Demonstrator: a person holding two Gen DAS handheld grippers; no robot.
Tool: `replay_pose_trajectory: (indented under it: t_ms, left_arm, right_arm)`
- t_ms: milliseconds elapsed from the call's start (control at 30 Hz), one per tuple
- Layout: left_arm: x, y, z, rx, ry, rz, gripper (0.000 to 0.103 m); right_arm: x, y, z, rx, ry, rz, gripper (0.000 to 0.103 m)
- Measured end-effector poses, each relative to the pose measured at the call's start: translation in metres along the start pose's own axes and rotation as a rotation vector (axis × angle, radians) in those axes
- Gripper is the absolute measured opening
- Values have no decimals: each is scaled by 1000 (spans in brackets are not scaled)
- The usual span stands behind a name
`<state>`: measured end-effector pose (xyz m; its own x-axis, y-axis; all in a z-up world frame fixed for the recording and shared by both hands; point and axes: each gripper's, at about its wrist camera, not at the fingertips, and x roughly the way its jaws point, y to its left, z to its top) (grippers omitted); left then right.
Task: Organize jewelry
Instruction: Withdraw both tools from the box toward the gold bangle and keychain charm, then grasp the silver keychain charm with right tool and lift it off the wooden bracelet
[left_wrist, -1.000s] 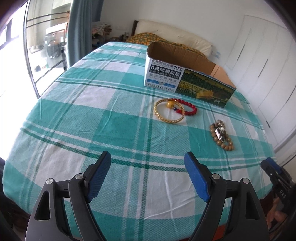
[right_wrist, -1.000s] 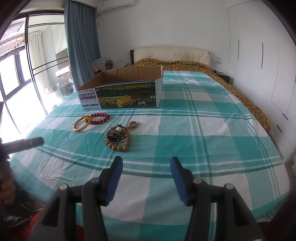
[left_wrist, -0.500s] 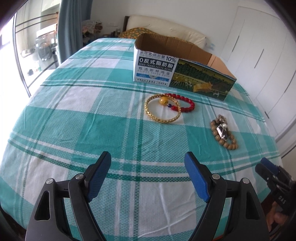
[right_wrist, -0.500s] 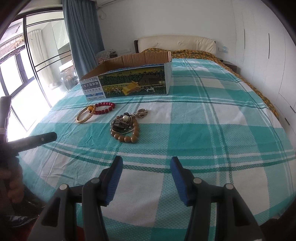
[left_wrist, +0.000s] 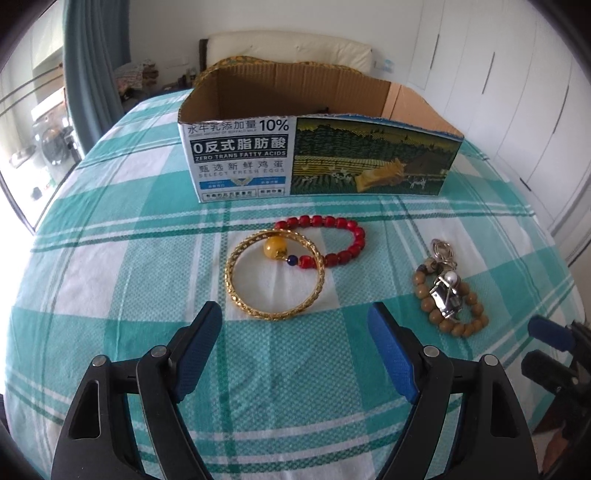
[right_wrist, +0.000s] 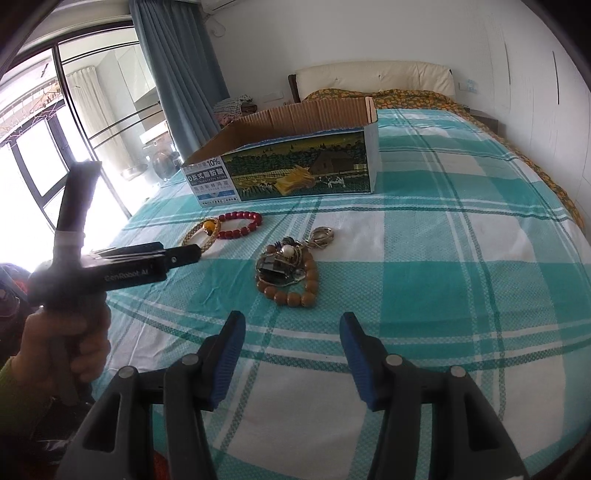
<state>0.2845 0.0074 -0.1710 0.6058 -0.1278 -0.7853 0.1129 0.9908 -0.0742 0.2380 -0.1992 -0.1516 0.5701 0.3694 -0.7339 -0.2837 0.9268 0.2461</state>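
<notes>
The left gripper and right gripper are held with jaws apart, empty, above the teal-and-white checked bedspread. Nearest the left lies a rigid gold filigree bangle, judged light, stiff and best pinched across its near rim; overlapping it, a red bead bracelet probably flexes. To the right, a brown wooden bead bracelet carries a silver clip. Beyond, an open cardboard box reads "0 TRANS FATTY ACIDS", "SELECT FRESH EGGS", "10%".

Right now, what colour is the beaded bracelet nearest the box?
Red bracelet, clearest in the left wrist view.
</notes>
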Motion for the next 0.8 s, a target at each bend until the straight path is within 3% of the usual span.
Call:
replay_pose_trajectory:
  t_ms: [267,467,667,800]
  left_arm:
    - [17,2,0,13,19,-11,78]
    - [18,0,-2,25,-3,-2,78]
    - [22,-6,-1,41,4,21,78]
    - [23,-8,0,43,6,23,78]
  right_arm:
    - [34,14,21,-22,50,59,50]
    - [36,4,27,-37,58,-9,46]
    - [47,8,30,-34,104,60,42]
    - [71,17,30,-48,154,-15,42]
